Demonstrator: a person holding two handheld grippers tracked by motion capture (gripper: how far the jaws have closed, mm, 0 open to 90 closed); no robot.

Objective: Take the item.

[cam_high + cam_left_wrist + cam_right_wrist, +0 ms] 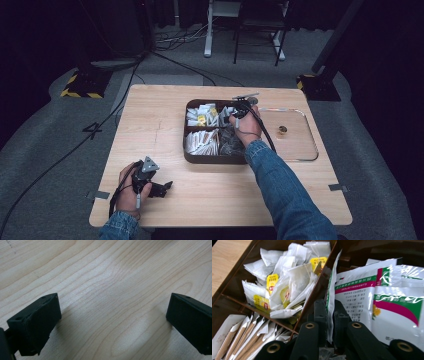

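A brown divided box (pixel 212 160) holds tea bags (pixel 287 277) with yellow tags, paper stick packets (pixel 244 335) and white sachets (pixel 387 297) printed in green and magenta. My right gripper (pixel 239 107) reaches down into the box's far right compartment. In the right gripper view its jaws (pixel 329 312) are shut on the edge of one thin white sachet (pixel 333 282) that stands upright between them. My left gripper (pixel 167 186) rests low over the bare table near the front left, its jaws (pixel 113 315) wide open with nothing between them.
A clear shallow tray (pixel 311 150) lies right of the box with a small round gold thing (pixel 282 130) in it. Bare wooden tabletop (pixel 150 115) lies left of the box and along the front edge. Cables and stand feet are on the floor beyond.
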